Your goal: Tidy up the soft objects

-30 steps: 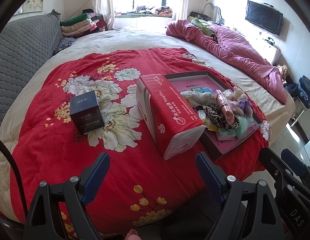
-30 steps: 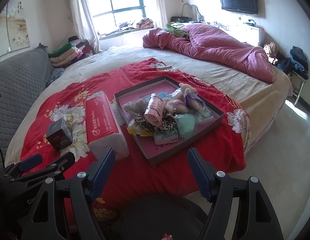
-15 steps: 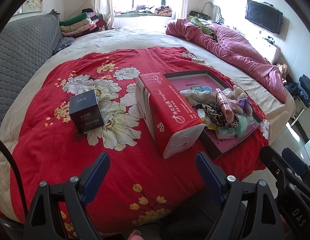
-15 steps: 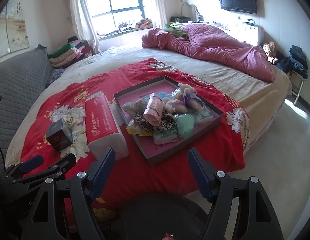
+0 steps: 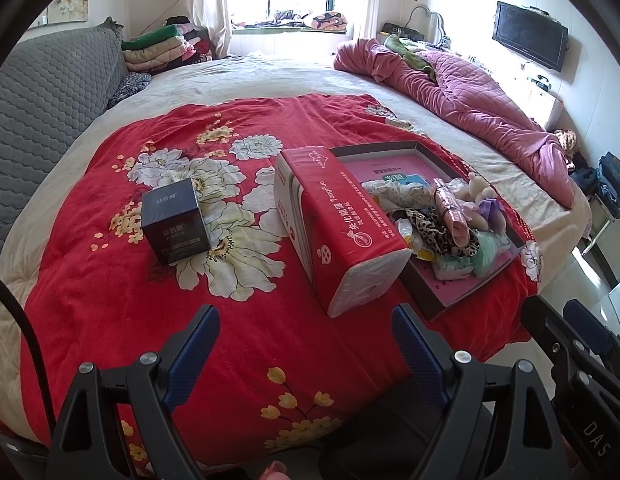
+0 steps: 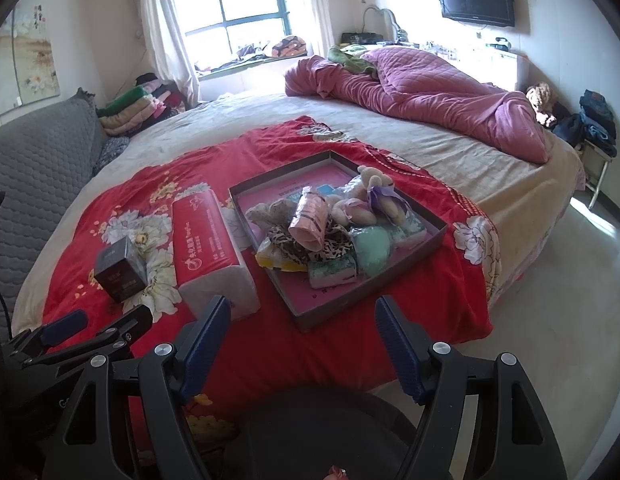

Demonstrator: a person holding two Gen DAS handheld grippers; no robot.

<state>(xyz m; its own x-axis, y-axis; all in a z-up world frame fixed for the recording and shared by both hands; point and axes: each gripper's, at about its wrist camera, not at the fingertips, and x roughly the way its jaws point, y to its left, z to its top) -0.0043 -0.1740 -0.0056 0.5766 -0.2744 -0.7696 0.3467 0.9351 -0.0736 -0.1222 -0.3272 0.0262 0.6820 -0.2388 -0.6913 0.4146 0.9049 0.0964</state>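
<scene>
Already, soft things (image 6: 330,232) are seen heaped inside the tray (image 6: 438,236) near the red blanket's (image 5: 109,300) front edge, a tissue pack (image 5: 342,232) lying beside it, while both claws, left gripper (image 5: 305,340) and right gripper (image 6: 303,330), are held apart and empty, so sorted or still unsorted cannot be told.

A wide bed (image 5: 269,76) with a beige sheet carried a red floral blanket (image 5: 109,300) across its near end and a crumpled pink quilt (image 6: 430,92) at its far side. On the blanket lay a dark cube box (image 5: 174,220), a red tissue pack (image 5: 342,224) and a shallow grey tray (image 6: 438,236).
</scene>
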